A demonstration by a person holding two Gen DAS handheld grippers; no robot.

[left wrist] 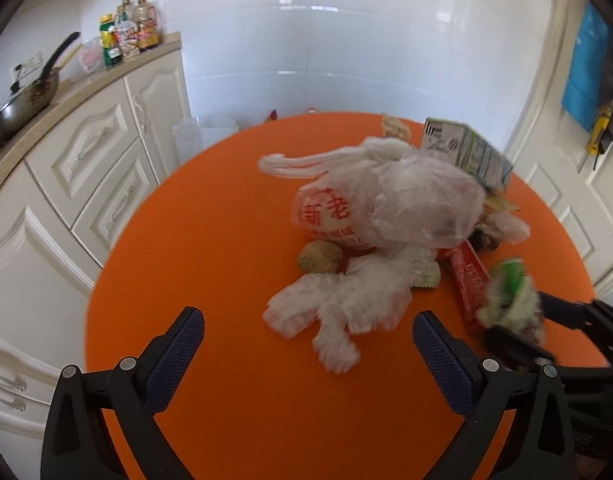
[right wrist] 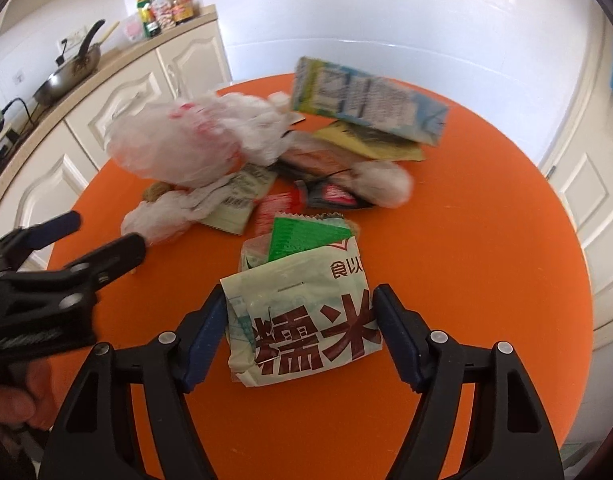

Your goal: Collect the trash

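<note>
We hold the right gripper (right wrist: 298, 316) pinched across a crumpled rice packet (right wrist: 302, 320), nearer us than the trash heap (right wrist: 266, 160) on the orange table (right wrist: 486, 260), likely gathering it. Our left gripper (left wrist: 306, 336) hangs spread wide before a crumpled plastic bag (left wrist: 346, 300), holding nothing.

Motion-blurred in the left wrist view: green wrapper (left wrist: 510, 300) and right tool (left wrist: 518, 334), grip unreadable there. Carton (left wrist: 466, 150) half buried behind plastic bag (left wrist: 386, 204); bag print partly crumpled out of sight. Smeared in the right wrist view: left tool (right wrist: 102, 236), carton text (right wrist: 366, 100). Rice packet (right wrist: 306, 320) lettering cut by folds. Bottles (right wrist: 166, 4) too small for labels.
</note>
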